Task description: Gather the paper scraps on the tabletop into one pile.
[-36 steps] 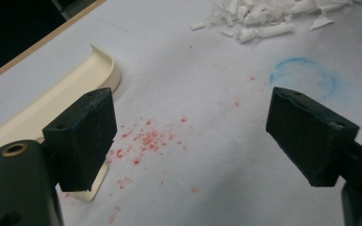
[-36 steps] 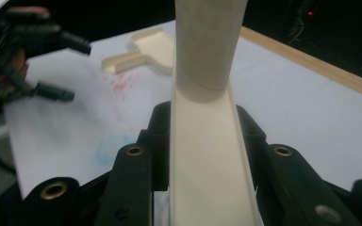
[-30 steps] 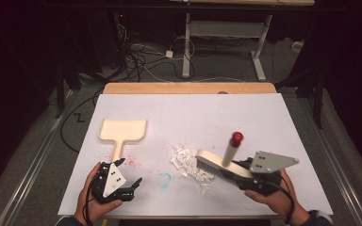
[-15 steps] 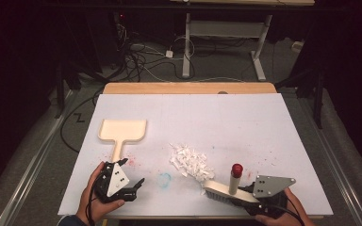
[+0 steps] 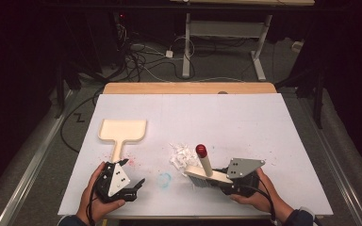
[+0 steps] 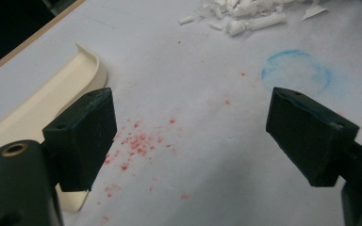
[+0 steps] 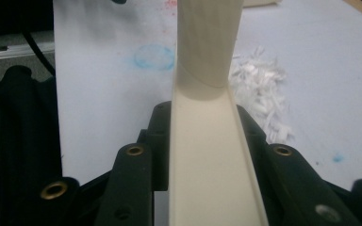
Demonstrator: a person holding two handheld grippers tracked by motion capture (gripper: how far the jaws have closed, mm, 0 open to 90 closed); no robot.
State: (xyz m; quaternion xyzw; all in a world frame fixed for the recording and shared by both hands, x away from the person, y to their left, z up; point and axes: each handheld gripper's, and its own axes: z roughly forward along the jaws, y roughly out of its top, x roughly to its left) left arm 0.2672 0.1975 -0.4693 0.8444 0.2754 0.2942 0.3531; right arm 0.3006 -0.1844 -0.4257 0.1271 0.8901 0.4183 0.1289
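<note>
Right gripper [image 5: 217, 181] clamps the brush [image 5: 206, 173] by its cream back, jaws pressed on both sides; handle with red tip slants up and away. Bristles sit at the table's [image 5: 264, 122] near edge, just beside the near side of the scrap pile [image 5: 181, 154].

Left gripper [image 5: 139, 183] rests near the near-left corner, jaws spread, nothing between them. Dustpan [image 5: 122, 131] lies just beyond it, mouth toward the far edge, handle end by the left jaw [image 6: 80, 136].

Judgement: sweeping step. Keep bristles flat on the sheet, use short strokes toward the left to gather scraps tight. Pan probably needs picking up and turning to face the pile; press its lip down so scraps don't slide under.
</note>
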